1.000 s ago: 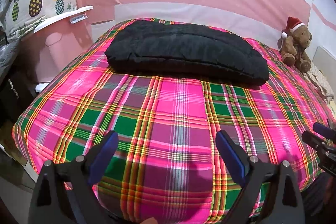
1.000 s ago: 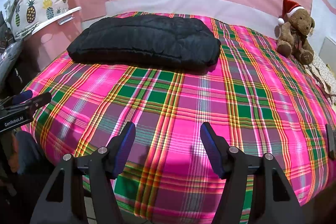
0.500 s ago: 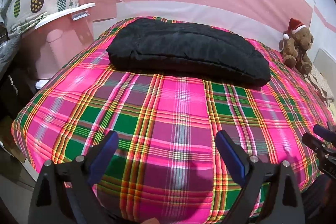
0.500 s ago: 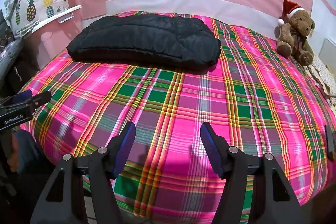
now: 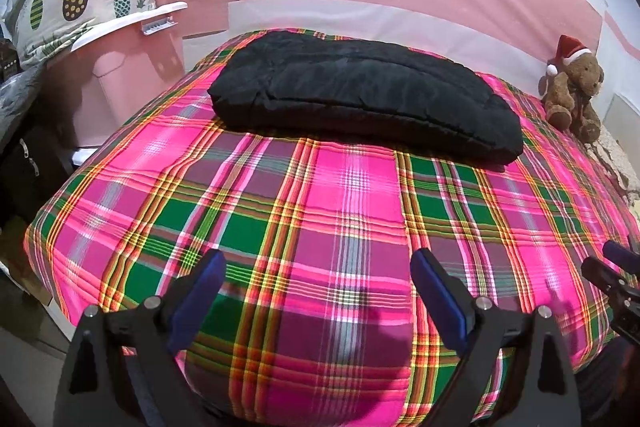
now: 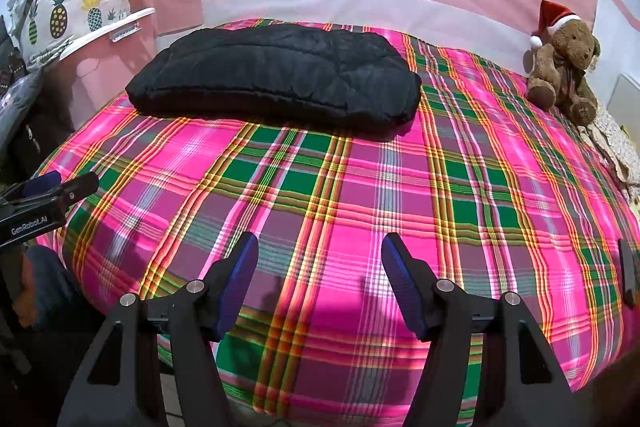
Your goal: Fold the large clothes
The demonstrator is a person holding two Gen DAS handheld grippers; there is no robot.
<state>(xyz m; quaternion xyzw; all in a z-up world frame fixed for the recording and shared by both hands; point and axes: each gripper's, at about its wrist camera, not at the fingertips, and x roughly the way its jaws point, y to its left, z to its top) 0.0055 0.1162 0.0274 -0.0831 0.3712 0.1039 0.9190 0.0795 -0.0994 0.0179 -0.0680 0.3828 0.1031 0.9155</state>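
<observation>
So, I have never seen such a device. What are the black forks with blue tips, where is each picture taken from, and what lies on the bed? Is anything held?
No robot is here. A person carries one hand-held gripper in each hand, each with a fisheye camera looking along its two fingers. One picture comes from the left hand-held gripper, the other from the right hand-held gripper. Each also shows at the picture's edge in the other's view. On the plaid bed cover lies a folded black padded garment, and a teddy bear in a Santa hat sits far right. Both grippers are open and hold nothing.
</observation>
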